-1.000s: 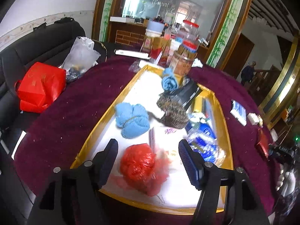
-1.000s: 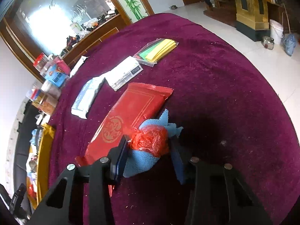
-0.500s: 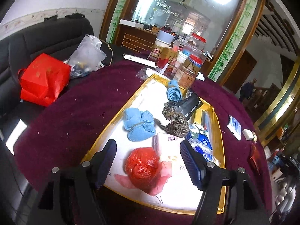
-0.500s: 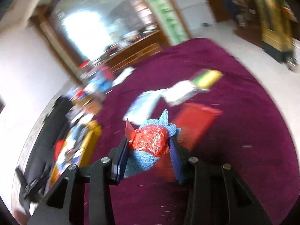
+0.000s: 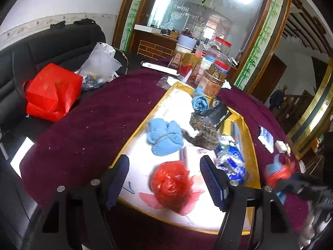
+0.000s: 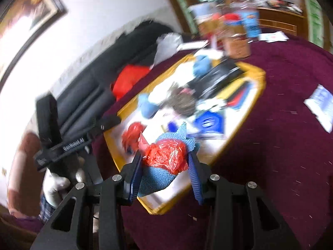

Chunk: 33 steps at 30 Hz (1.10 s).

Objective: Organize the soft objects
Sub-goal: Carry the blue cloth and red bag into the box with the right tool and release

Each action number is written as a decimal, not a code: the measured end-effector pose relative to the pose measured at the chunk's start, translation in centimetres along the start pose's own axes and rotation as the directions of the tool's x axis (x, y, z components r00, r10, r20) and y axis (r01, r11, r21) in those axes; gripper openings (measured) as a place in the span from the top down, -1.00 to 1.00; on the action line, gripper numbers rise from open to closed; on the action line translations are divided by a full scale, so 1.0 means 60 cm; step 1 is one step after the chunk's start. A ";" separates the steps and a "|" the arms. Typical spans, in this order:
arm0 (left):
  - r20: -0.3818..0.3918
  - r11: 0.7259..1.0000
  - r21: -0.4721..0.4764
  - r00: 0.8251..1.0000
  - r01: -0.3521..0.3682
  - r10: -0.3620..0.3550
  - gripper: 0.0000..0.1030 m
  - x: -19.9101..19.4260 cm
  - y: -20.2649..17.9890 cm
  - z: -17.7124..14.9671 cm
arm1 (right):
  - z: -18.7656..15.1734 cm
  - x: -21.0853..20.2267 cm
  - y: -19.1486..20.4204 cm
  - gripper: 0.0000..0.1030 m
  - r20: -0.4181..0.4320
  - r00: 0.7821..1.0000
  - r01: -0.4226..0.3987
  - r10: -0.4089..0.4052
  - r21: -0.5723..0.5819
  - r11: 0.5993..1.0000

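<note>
From the left wrist, the left claw [image 5: 164, 179] is standing wide apart over the near end of the gold-rimmed tray [image 5: 252, 145], which is lying on the maroon tabletop [image 5: 93, 125]. A red plastic ball [image 5: 169, 184] is sitting on the tray's white floor between the two blue pads, touching neither. Just beyond the claw, a light blue cloth bundle [image 5: 164, 137] is resting on the tray, with a speckled scrubber [image 5: 206, 135] to its right and a rolled blue towel [image 5: 199, 102] farther ahead near the jars [image 5: 216, 77]. A blue-and-white wrapper [image 5: 229, 162] is lying just right of the right pad. Far to the left of the claw, a red paper bag [image 5: 52, 91] is sitting on the black sofa [image 5: 52, 45]. At the right edge, the right claw [image 5: 278, 179] is appearing blurred, carrying something red and blue.

From the right wrist, which is blurred, the right claw [image 6: 164, 166] is closed narrowly on a blue cloth with red plastic [image 6: 166, 160], the pads pressing both sides of it. Beyond its tips, the tray [image 6: 258, 95] is spreading out, and the red ball [image 6: 133, 137] is lying just ahead and left. To the left, the left claw [image 6: 108, 123] is reaching over the tray's edge, gripped by a gloved hand [image 6: 56, 185].
</note>
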<state>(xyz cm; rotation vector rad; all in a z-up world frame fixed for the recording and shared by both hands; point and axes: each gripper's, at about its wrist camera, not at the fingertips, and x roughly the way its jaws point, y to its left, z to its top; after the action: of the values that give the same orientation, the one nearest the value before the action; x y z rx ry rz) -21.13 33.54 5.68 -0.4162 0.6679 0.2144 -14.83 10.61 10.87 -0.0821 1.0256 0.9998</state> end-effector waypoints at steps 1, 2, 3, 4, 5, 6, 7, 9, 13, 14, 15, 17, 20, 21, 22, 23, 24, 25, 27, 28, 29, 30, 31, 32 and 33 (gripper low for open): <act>0.003 1.000 0.003 1.000 -0.009 0.009 -0.44 0.000 0.002 -0.001 | -0.003 0.018 0.008 0.21 -0.025 1.000 0.004 -0.005 -0.012 1.000; 0.006 1.000 0.008 1.000 -0.019 0.019 -0.44 0.001 0.004 -0.002 | -0.003 0.037 0.015 0.21 -0.053 0.999 0.011 -0.012 -0.023 1.000; 0.011 0.999 0.016 0.999 -0.034 0.033 -0.44 0.002 0.005 -0.003 | -0.003 0.053 0.021 0.21 -0.072 0.997 0.018 -0.020 -0.033 0.999; 0.016 0.998 0.025 0.999 -0.051 0.050 -0.45 0.002 0.007 -0.003 | -0.005 0.069 0.025 0.21 -0.094 0.995 0.030 -0.035 -0.049 0.998; 0.023 0.997 0.036 0.997 -0.072 0.071 -0.45 0.002 0.007 -0.003 | -0.005 0.083 0.035 0.21 -0.110 0.992 0.049 -0.057 -0.071 0.996; 0.034 0.993 0.049 0.994 -0.105 0.103 -0.47 0.002 0.006 -0.003 | -0.008 0.096 0.042 0.21 -0.126 0.988 0.077 -0.090 -0.101 0.992; 0.043 0.990 0.059 0.991 -0.128 0.126 -0.52 0.001 0.006 -0.003 | -0.010 0.107 0.048 0.20 -0.135 0.984 0.100 -0.116 -0.123 0.987; 0.064 0.983 0.074 0.984 -0.169 0.164 -0.61 -0.001 0.005 -0.003 | -0.013 0.121 0.056 0.19 -0.145 0.976 0.140 -0.163 -0.155 0.978; 0.094 0.974 0.089 0.975 -0.210 0.202 -0.73 -0.006 0.007 -0.003 | -0.013 0.120 0.070 0.06 -0.121 0.966 0.199 -0.227 -0.204 0.959; 0.097 0.972 0.090 0.973 -0.216 0.208 -0.74 -0.008 0.008 -0.003 | -0.013 0.120 0.074 0.05 -0.111 0.964 0.212 -0.240 -0.218 0.953; 0.098 0.971 0.090 0.973 -0.220 0.211 -0.74 -0.009 0.009 -0.003 | -0.013 0.118 0.078 0.02 -0.100 0.963 0.222 -0.250 -0.228 0.948; 0.098 0.970 0.090 0.971 -0.227 0.219 -0.74 -0.011 0.009 -0.002 | -0.015 0.114 0.079 -0.08 -0.087 0.963 0.227 -0.253 -0.232 0.946; 0.105 0.966 0.095 0.967 -0.242 0.232 -0.74 -0.017 0.006 -0.002 | -0.016 0.100 0.077 -0.11 -0.070 0.966 0.228 -0.248 -0.218 0.949; 0.109 0.964 0.097 0.965 -0.248 0.237 -0.75 -0.020 0.003 -0.004 | -0.016 0.096 0.075 -0.12 -0.065 0.967 0.229 -0.248 -0.214 0.950; 0.114 0.962 0.102 0.963 -0.254 0.243 -0.75 -0.023 0.000 -0.005 | -0.018 0.089 0.072 -0.12 -0.060 0.967 0.230 -0.247 -0.208 0.951; 0.120 0.959 0.109 0.961 -0.262 0.249 -0.76 -0.026 -0.004 -0.005 | -0.018 0.084 0.070 -0.13 -0.054 0.967 0.232 -0.247 -0.202 0.952; 0.125 0.957 0.113 0.960 -0.266 0.252 -0.77 -0.028 -0.007 -0.006 | -0.019 0.078 0.068 -0.16 -0.049 0.968 0.234 -0.248 -0.195 0.952; 0.130 0.956 0.117 0.958 -0.270 0.254 -0.78 -0.032 -0.011 -0.007 | -0.019 0.074 0.067 -0.21 -0.043 0.968 0.236 -0.249 -0.190 0.953; 0.139 0.954 0.122 0.956 -0.275 0.258 -0.80 -0.036 -0.017 -0.007 | -0.020 0.064 0.063 -0.26 -0.028 0.967 0.243 -0.251 -0.179 0.953; 0.143 0.952 0.127 0.955 -0.278 0.260 -0.81 -0.039 -0.021 -0.007 | -0.021 0.061 0.061 -0.26 -0.023 0.967 0.244 -0.252 -0.175 0.954; 0.145 0.951 0.130 0.954 -0.281 0.262 -0.81 -0.040 -0.024 -0.008 | -0.022 0.056 0.058 -0.26 -0.019 0.968 0.245 -0.252 -0.172 0.954; 0.148 0.949 0.137 0.953 -0.285 0.265 -0.82 -0.042 -0.029 -0.008 | -0.024 0.051 0.056 -0.26 -0.013 0.967 0.248 -0.254 -0.168 0.954; 0.149 0.948 0.141 0.953 -0.286 0.265 -0.82 -0.043 -0.031 -0.009 | -0.026 0.046 0.053 -0.26 -0.008 0.967 0.251 -0.256 -0.164 0.954; 0.150 0.947 0.147 0.952 -0.287 0.266 -0.82 -0.045 -0.035 -0.009 | -0.028 0.040 0.049 -0.27 -0.003 0.967 0.252 -0.256 -0.157 0.955; 0.151 0.946 0.150 0.952 -0.288 0.266 -0.83 -0.047 -0.039 -0.010 | -0.029 0.036 0.045 -0.27 0.000 0.967 0.252 -0.255 -0.152 0.956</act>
<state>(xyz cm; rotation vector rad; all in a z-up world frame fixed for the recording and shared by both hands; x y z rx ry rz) -22.86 31.02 7.75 -0.1398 0.6107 0.4449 -17.63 12.74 9.31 -0.3412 0.9291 0.8406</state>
